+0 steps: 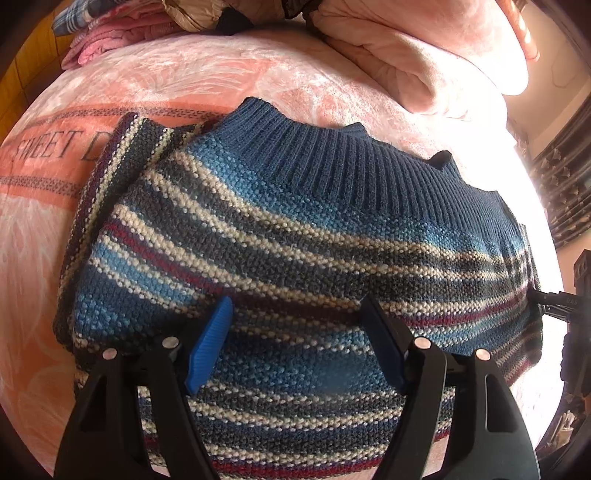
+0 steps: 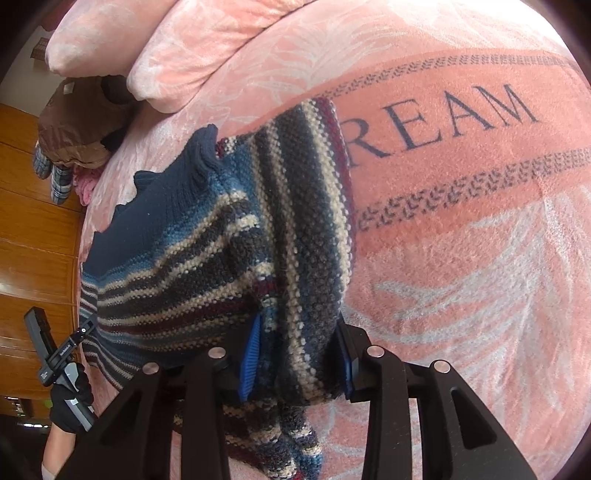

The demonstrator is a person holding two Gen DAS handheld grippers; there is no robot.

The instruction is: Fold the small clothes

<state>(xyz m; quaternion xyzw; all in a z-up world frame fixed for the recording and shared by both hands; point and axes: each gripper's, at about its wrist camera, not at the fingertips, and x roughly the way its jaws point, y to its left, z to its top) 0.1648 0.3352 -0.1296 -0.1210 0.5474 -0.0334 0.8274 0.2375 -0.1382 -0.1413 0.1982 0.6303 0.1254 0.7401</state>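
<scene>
A small knitted sweater (image 1: 295, 236) with blue, cream, dark grey and maroon stripes and a ribbed navy collar (image 1: 332, 158) lies on a pink blanket (image 1: 184, 81). My left gripper (image 1: 297, 339) hovers over the sweater's body, jaws wide apart, with no fabric pinched between the blue pads (image 1: 210, 343). My right gripper (image 2: 298, 358) is at the sweater's (image 2: 177, 258) near edge, and a thick striped sleeve-like fold (image 2: 306, 240) fills the gap between its pads (image 2: 251, 354). In the left wrist view a striped sleeve (image 1: 114, 177) lies folded at the left.
The blanket (image 2: 461, 277) carries the lettering "SWEET DREAM" (image 2: 443, 118). Rolled pink bedding (image 1: 424, 55) and a pile of other clothes (image 1: 110, 33) sit along the far edge. A gloved hand (image 2: 70, 402) holds the left gripper's handle, near a wooden cabinet (image 2: 37, 229).
</scene>
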